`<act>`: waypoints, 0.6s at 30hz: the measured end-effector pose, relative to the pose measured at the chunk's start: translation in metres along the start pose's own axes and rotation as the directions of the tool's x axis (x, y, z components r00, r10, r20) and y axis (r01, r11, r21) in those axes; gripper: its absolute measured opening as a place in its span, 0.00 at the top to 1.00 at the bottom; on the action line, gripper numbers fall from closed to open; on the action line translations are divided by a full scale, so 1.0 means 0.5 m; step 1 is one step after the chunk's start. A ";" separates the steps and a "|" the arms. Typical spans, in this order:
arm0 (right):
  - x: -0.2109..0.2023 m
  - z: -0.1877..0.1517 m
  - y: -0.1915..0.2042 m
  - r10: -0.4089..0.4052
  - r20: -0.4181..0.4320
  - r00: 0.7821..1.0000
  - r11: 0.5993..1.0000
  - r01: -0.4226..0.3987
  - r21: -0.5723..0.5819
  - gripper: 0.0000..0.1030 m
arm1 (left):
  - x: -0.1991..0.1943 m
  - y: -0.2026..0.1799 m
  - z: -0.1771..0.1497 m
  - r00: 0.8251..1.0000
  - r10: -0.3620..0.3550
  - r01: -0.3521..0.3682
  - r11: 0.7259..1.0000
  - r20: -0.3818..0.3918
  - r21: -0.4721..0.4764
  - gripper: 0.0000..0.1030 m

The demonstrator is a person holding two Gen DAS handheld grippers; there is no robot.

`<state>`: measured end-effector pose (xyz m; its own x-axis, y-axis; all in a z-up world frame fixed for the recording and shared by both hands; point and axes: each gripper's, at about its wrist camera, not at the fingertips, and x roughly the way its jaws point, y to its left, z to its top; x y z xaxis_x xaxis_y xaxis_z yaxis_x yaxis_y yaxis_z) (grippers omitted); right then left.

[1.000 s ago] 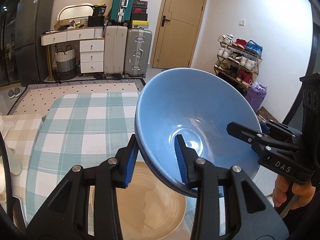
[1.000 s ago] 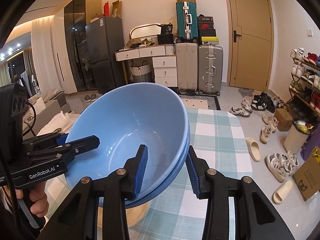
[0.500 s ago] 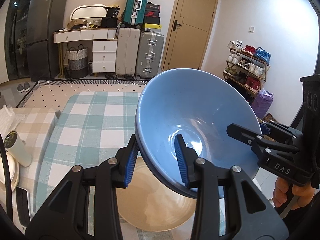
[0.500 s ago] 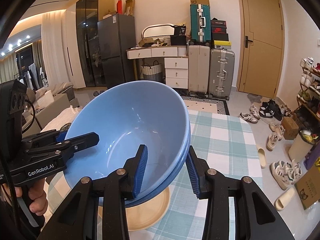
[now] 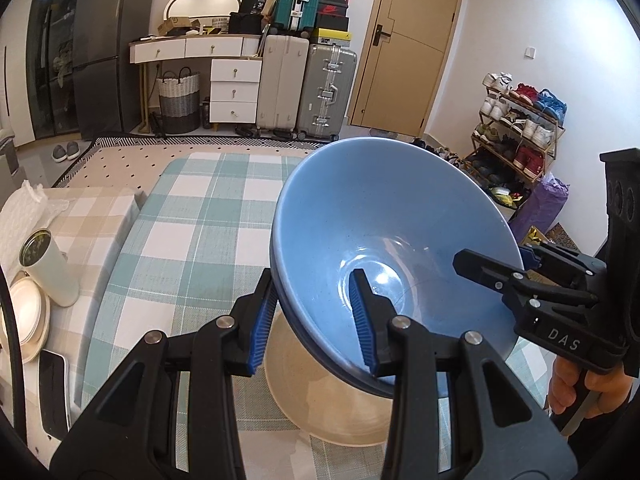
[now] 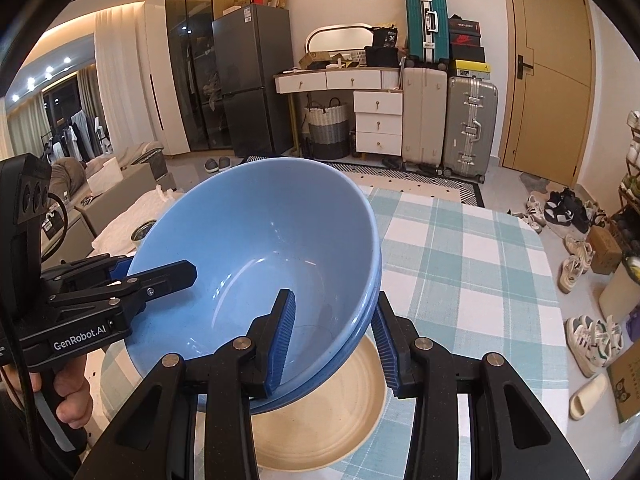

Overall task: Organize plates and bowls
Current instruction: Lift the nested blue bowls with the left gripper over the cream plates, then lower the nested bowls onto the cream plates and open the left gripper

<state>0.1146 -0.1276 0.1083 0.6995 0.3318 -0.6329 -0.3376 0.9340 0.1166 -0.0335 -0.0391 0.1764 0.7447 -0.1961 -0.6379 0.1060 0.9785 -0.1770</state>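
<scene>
While both grippers clamp opposite sides of its rim, the blue bowl (image 5: 384, 232) hangs tilted above a cream plate (image 5: 332, 404) on the table, whose green-and-white checked cloth (image 5: 192, 232) runs back toward the far end.

At the far left of the left wrist view, a white cylindrical tin (image 5: 50, 266) stands beside a stack of pale dishes (image 5: 24, 320), and a phone (image 5: 54, 392) lies just in front of them. Next comes the left gripper (image 5: 312, 320): its jaws stand narrowly apart, one blue pad inside the bowl and one outside, pressing the wall between them. In the right wrist view the rim looks doubled (possibly two blue bowls nested, though I cannot tell for sure). Further right, the right gripper (image 5: 524, 258) bites the opposite rim, its black body bearing the white letters "DAS", with a hand (image 5: 580, 388) on the handle below.

From the right wrist view, the left gripper's side reads "GenRobot.AI", a hand (image 6: 68, 392) gripping under it. The right gripper (image 6: 332, 336) has its jaws just as narrowly set, one pad inside the bowl and one against its outer wall.

Behind, a teal suitcase (image 6: 426, 26) stands on a cream one, a box above it marked "SF". Beside it, a black shoebox (image 6: 464, 42) carries a red swoosh; its small lettering is too blurred to read.
</scene>
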 end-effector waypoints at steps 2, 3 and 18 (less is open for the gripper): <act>0.018 -0.005 -0.008 0.005 -0.009 1.000 1.000 -0.005 0.005 0.62 | 0.014 0.002 -0.005 1.000 0.004 -0.004 1.000 -0.011 0.002 0.68; 0.025 -0.009 -0.010 0.008 -0.013 1.000 1.000 -0.007 0.009 0.62 | 0.032 0.006 -0.006 1.000 0.006 -0.006 1.000 -0.019 0.001 0.68; 0.106 -0.061 -0.048 0.023 -0.090 0.996 0.999 -0.019 0.044 0.62 | 0.187 0.036 -0.046 0.995 0.025 -0.025 1.000 -0.100 0.006 0.68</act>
<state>0.1404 -0.1365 0.0485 0.6323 0.3399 -0.6962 -0.3227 0.9325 0.1622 0.0228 -0.0412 0.0962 0.6777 -0.1768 -0.7138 0.0917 0.9834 -0.1566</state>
